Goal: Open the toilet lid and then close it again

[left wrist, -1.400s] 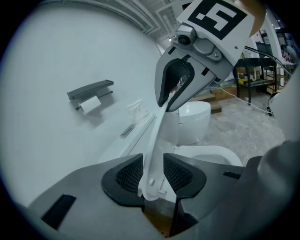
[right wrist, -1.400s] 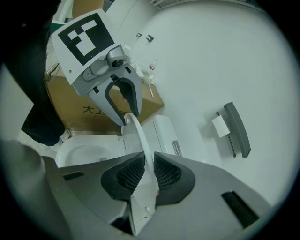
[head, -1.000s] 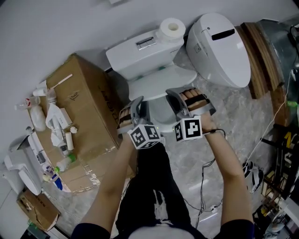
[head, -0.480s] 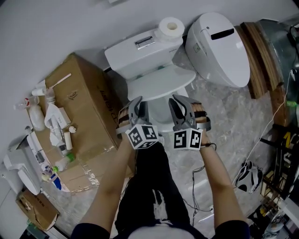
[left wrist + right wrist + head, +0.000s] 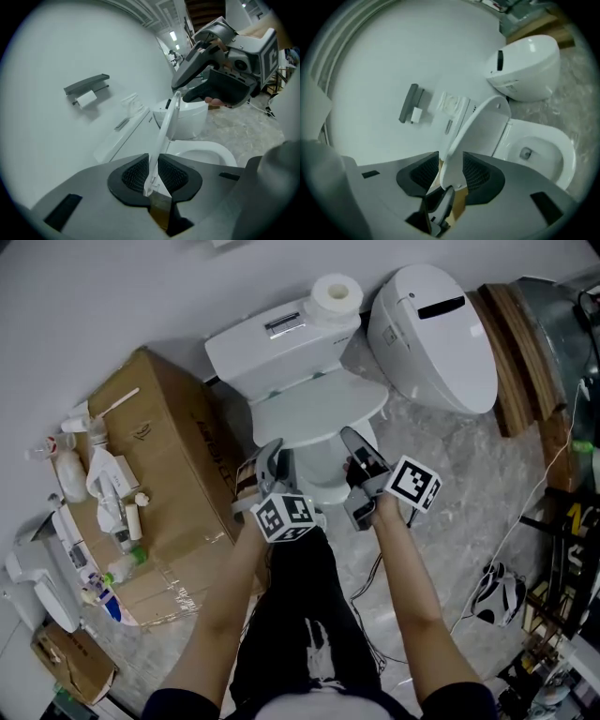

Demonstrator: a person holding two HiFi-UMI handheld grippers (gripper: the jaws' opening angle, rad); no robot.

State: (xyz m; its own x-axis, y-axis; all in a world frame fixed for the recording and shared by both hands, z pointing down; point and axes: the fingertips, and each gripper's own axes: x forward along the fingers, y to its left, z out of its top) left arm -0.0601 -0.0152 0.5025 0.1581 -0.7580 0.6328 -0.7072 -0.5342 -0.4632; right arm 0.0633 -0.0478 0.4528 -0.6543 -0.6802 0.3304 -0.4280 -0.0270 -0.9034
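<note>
We are holding the toilet lid [image 5: 319, 412] part-raised above the bowl [image 5: 543, 154]. Its hinge end is sitting just in front of the tank [image 5: 272, 334], and its free front edge is rising away from the tank toward us. The long axis of the lid is therefore running from the tank out to the tools. The left tool [image 5: 153, 174] is clamping that free edge, pinching the thin rim between both pads. The right tool [image 5: 356, 454] is straddling the same edge just beside it, equally far from the tank. Its jaws have just been opening and are standing apart, so the rim is lying between them unpressed. We are judging that the left hand alone is carrying the lid. Any coming swing is turning about the hinge line along the front of the tank: back toward the tank to open fully, away from it and downward to close.
</note>
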